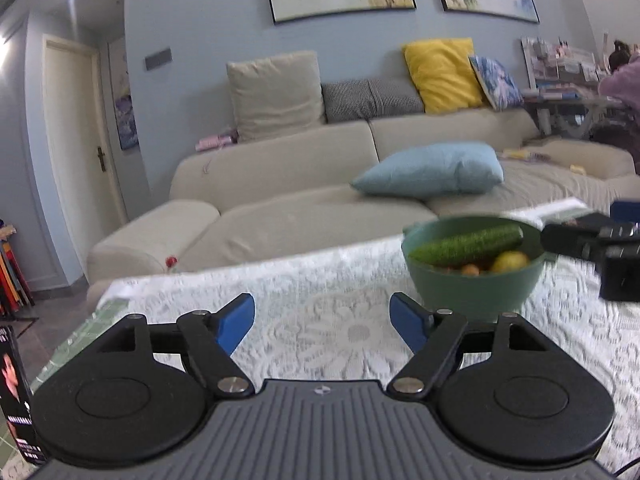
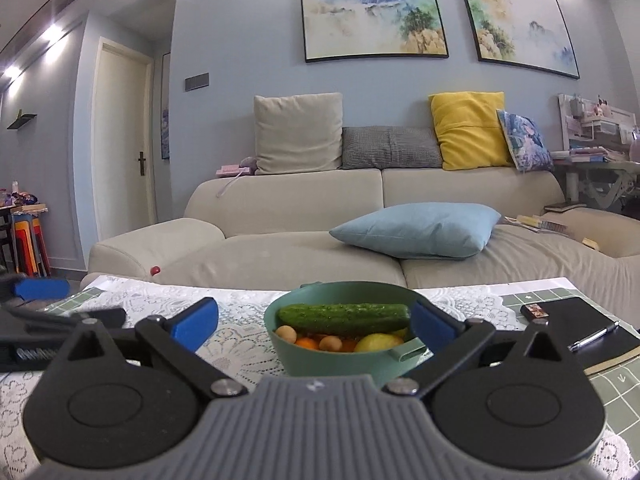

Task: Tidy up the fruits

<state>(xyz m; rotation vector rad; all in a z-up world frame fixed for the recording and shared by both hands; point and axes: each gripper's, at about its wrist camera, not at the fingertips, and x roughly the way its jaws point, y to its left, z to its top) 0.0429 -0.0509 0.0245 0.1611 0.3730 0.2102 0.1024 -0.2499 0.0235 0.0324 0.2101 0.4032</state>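
— What are the two tools doing?
— The left tool (image 1: 322, 326) stands spread wide above the white lace cloth (image 1: 304, 280) on the table, nothing between its blue pads (image 1: 236, 322). The right tool (image 2: 314, 322) is spread wide too, gripping nothing; the green bowl (image 2: 320, 356) sits between its pads, and whether the right-hand pad touches the rim cannot be told.

— Where is the fruit?
— In that bowl. A cucumber (image 2: 344, 317) lies across the top, over a lemon (image 2: 376, 342), an orange (image 2: 308, 343) and small tan round fruits (image 2: 287, 334).

— And around it?
— A black notebook (image 2: 584, 328) with a pen (image 2: 594, 335) lies right of the bowl. Behind the table, a beige sofa (image 2: 288, 208) carries a pale blue cushion (image 2: 416, 230).
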